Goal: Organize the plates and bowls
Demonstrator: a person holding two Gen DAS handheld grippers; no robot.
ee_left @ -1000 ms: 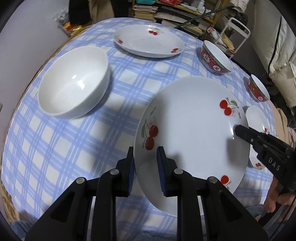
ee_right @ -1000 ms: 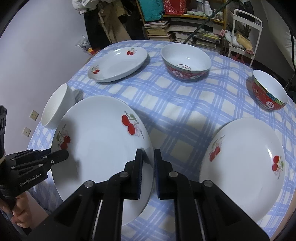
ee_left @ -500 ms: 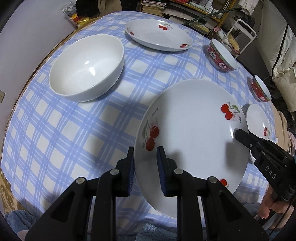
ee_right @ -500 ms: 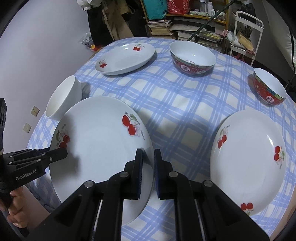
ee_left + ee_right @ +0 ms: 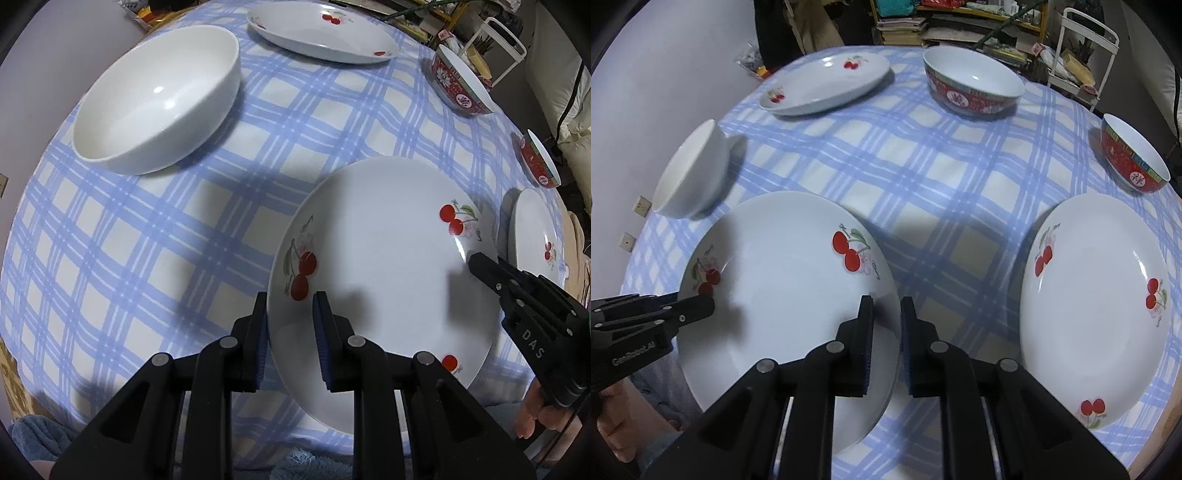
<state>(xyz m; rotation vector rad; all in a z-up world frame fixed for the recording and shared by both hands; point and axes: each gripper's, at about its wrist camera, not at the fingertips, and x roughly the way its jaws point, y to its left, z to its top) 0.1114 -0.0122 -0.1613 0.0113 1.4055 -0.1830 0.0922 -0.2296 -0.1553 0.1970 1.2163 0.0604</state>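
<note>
White bowl (image 5: 159,99) interior, left only.

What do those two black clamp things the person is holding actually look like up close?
Both are matte black plastic. The left gripper and right gripper each have two flat fingers lined with blue ribbed pads, joined by angular linkages with silver pivot pins. White lettering marks the bodies: "DAS" on the right one, "GenRobot.AI" on the left. Bare fingers hold the handles.
</note>
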